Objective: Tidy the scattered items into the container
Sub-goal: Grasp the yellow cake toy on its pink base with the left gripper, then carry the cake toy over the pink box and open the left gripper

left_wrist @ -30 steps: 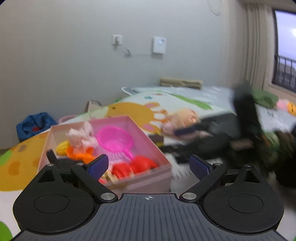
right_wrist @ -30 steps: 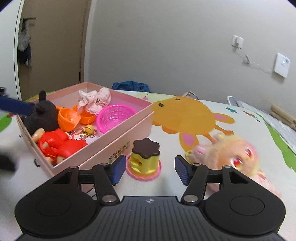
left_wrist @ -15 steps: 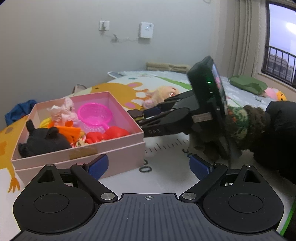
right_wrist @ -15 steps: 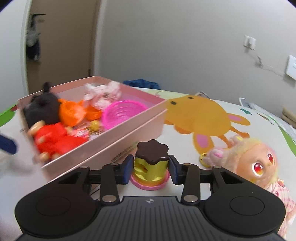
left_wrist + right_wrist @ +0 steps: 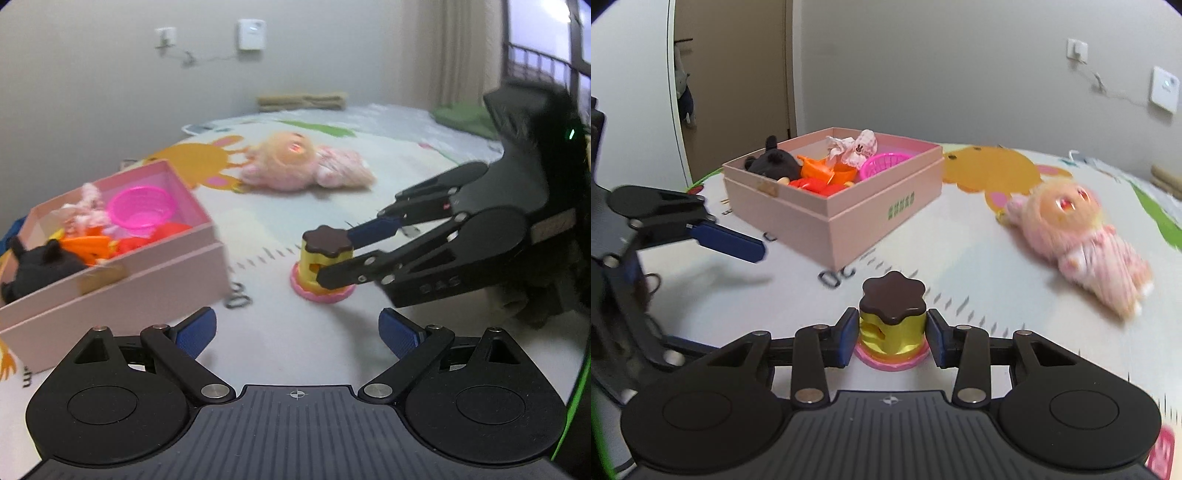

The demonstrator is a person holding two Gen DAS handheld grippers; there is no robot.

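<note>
Pale foam play mat [image 5: 960, 258] printed with cartoon animals covers the floor of a plain grey-walled room, and on it stands the pink cardboard box [image 5: 871, 206], already holding a black plush toy [image 5: 775, 164], orange and red plastic pieces and a magenta plastic basket [image 5: 882, 162]. Well apart from the box, nearer the right wrist camera, sits the small toy pudding with a glossy yellow body, a dark brown flower-shaped cap and a pink scalloped base [image 5: 892, 325]. The right tool [image 5: 892, 338] is clamped on it, its blue pads pressed against the two sides of the yellow body just under the cap; in the left wrist view the pink base looks to be resting on the mat. It looks like hard moulded plastic, so it is probably light, stiff and somewhat slick. The grip at mid-body seems the sensible place, since the overhanging cap should stop it sliding down if it slips. The left tool [image 5: 295, 332] hangs with its pads wide apart and nothing between them. Beyond the pudding a fluffy pink doll with blond hair [image 5: 1082, 236] lies on its side on the mat, and being soft it would squash under a grip.
</note>
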